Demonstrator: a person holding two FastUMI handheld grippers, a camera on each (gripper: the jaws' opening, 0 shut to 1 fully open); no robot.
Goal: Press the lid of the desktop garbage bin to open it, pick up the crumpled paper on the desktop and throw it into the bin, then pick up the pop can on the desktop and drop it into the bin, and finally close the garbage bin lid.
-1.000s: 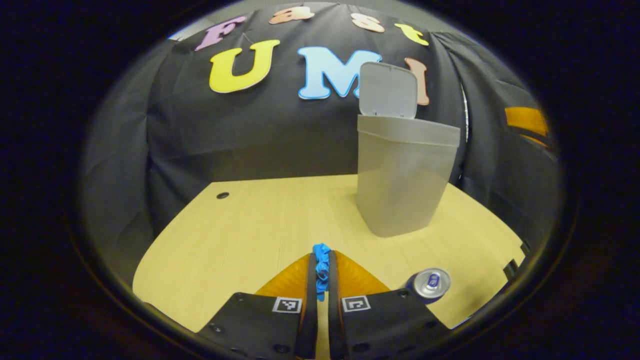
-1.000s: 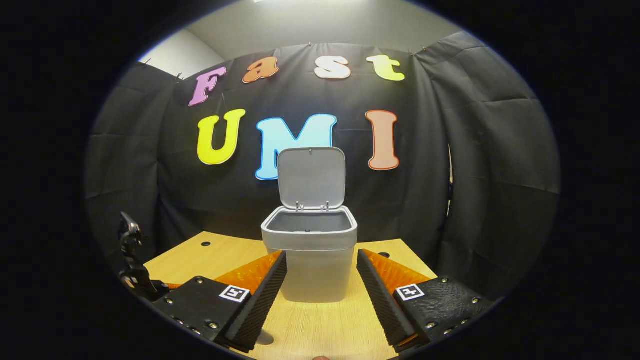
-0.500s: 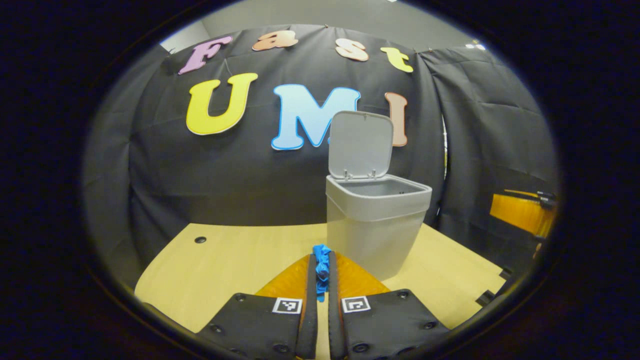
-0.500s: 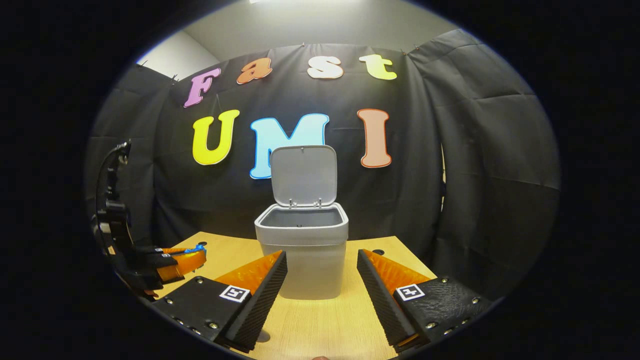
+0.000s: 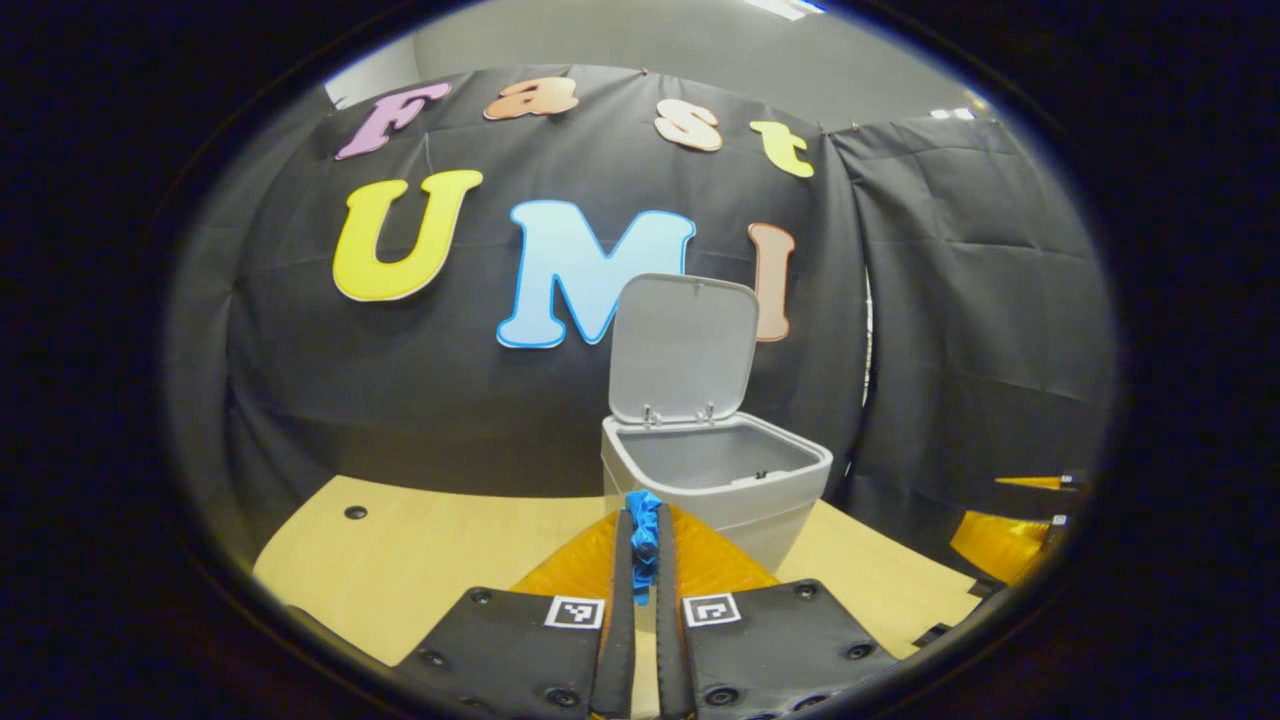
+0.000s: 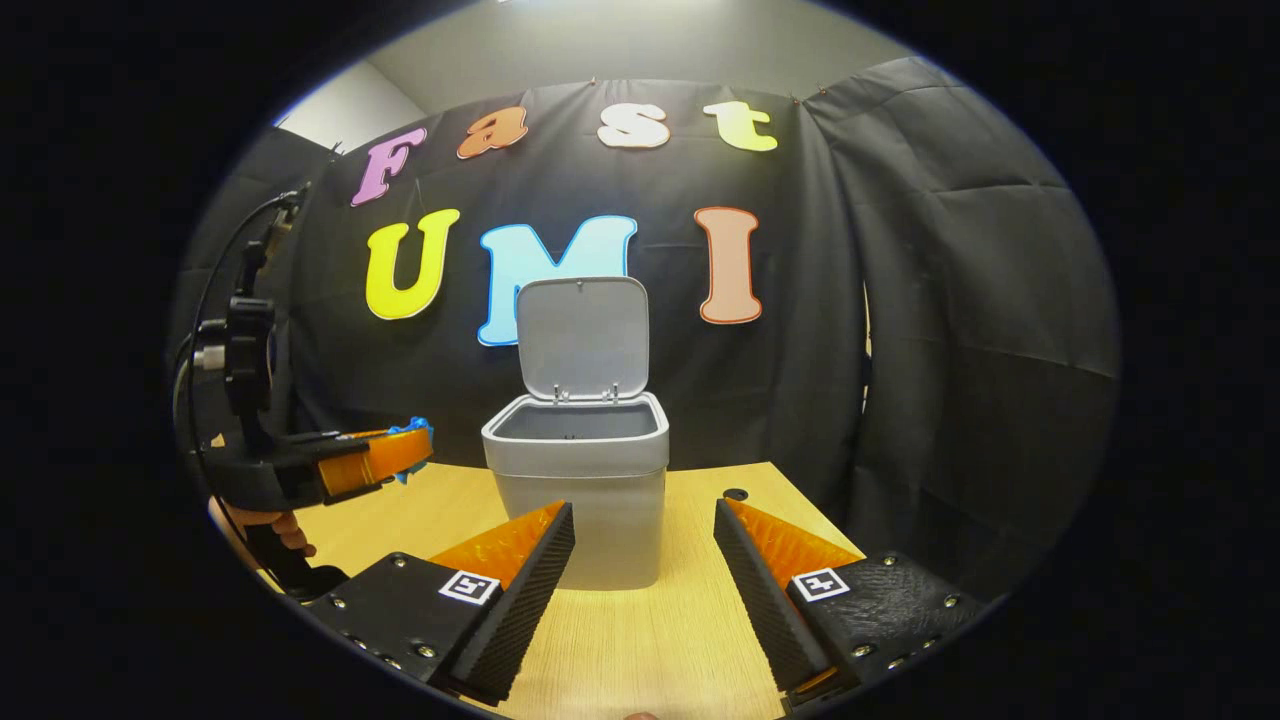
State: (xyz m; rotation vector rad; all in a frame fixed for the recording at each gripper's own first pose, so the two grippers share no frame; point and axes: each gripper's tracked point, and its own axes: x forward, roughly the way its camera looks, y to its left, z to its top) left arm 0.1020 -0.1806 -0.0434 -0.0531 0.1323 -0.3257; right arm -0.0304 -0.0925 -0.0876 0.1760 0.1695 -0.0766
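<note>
The grey bin [image 5: 715,475] stands on the wooden table with its lid [image 5: 685,345] tipped up and open. My left gripper [image 5: 641,545] is shut on the blue crumpled paper [image 5: 643,530], held above the table just before the bin's near rim. In the right gripper view the bin [image 6: 580,500] and its raised lid [image 6: 582,335] are straight ahead. The left gripper [image 6: 400,455] hangs to the bin's left at rim height, with the paper [image 6: 418,428] at its tip. My right gripper [image 6: 643,510] stands open low over the table, nothing between its fingers.
The light wooden table [image 5: 420,560] has a cable hole [image 5: 355,512] at its far left and another [image 6: 736,494] right of the bin. Black cloth walls close in behind and on both sides. A hand [image 6: 265,525] holds the left gripper's grip.
The left gripper rose with the paper and came closer to the bin, so the bin's opening now shows from above. The right gripper barely moved and stayed open.
</note>
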